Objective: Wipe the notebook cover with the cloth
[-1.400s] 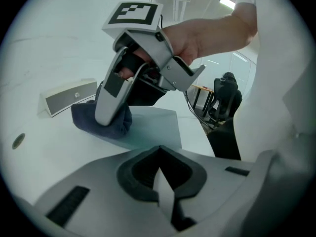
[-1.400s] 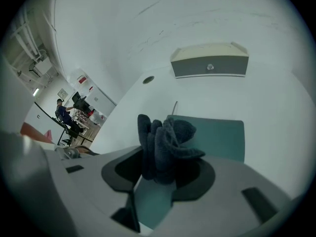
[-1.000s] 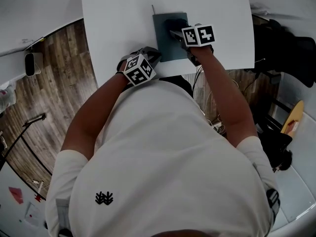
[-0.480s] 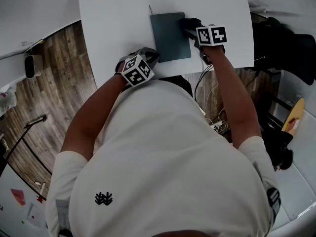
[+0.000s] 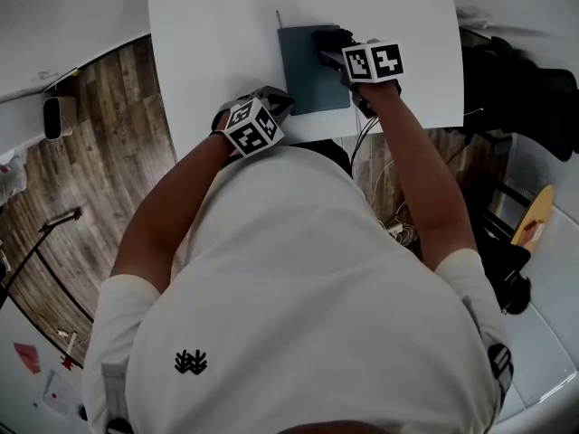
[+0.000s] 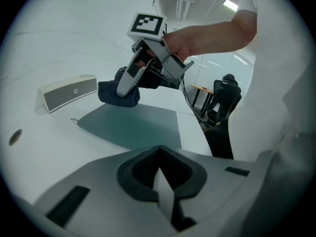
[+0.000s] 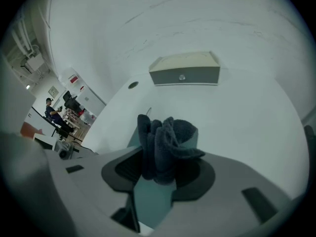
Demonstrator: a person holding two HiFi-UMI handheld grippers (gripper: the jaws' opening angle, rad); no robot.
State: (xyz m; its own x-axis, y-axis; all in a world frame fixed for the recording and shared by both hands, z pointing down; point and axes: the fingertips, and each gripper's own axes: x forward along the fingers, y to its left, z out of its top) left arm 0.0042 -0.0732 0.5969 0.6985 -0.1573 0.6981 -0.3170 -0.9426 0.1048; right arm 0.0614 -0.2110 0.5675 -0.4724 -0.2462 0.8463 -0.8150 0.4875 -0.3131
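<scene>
Jaws of the left gripper are pressing together on nothing, near the white table's front edge. Just ahead, the teal notebook is lying flat. The right gripper is clamping a bunched dark cloth over the notebook's far right corner. Farther back, a pale box is sitting.

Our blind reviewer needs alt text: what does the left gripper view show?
The right gripper holds a dark cloth at the far edge of a teal notebook on a white table. In the foreground, the tongs of the left gripper are shut and empty.
</scene>
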